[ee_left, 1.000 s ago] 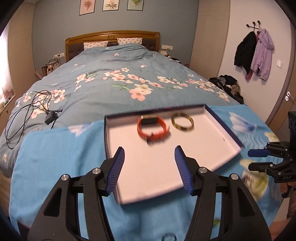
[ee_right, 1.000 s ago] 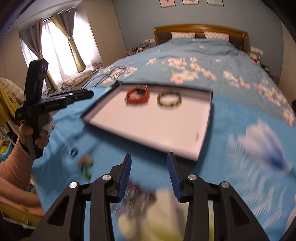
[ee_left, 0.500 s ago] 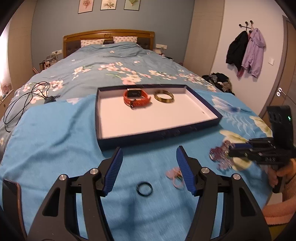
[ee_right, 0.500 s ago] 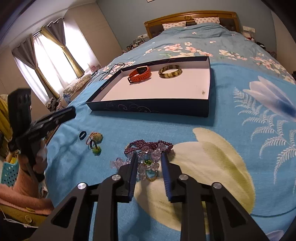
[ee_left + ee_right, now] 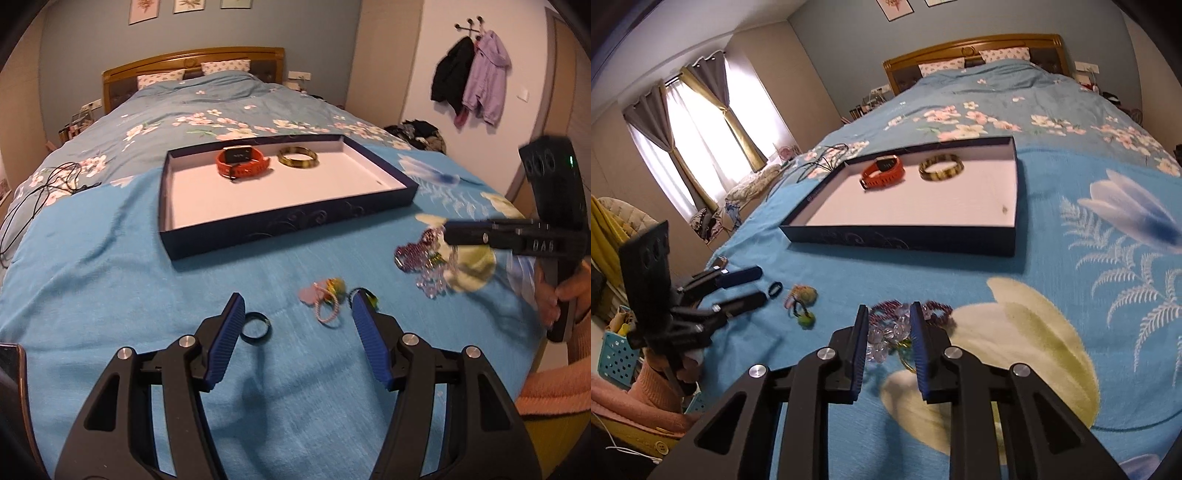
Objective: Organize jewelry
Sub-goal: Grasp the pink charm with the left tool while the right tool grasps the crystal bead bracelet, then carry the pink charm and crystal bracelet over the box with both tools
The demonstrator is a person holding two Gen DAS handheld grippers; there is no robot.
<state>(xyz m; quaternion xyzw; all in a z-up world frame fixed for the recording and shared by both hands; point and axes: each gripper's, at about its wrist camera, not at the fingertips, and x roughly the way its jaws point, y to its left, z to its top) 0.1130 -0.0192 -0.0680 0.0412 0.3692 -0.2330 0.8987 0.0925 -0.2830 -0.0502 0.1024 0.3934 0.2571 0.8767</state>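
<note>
A dark blue tray (image 5: 295, 225) (image 5: 905, 242) on the blue blanket holds an orange watch (image 5: 242, 162) (image 5: 882, 171) and a yellow-brown bangle (image 5: 298, 157) (image 5: 941, 168). My left gripper (image 5: 295, 310) (image 5: 746, 291) is open, low over the blanket, with a black ring (image 5: 255, 327) (image 5: 775, 288) by its left finger and pink and green hair ties (image 5: 327, 301) (image 5: 801, 301) between the fingers. My right gripper (image 5: 889, 317) (image 5: 448, 236) is partly closed around a pile of purple and clear bead bracelets (image 5: 897, 325) (image 5: 424, 258).
The tray lies at the foot of a floral bed (image 5: 207, 114). Black cables (image 5: 40, 192) lie on the bed's left side. Coats (image 5: 472, 81) hang on the right wall. A window with curtains (image 5: 698, 136) is to the left.
Both grippers have pulled back from the tray and dropped low over the loose jewelry. My right gripper has narrowed around the bead pile.
</note>
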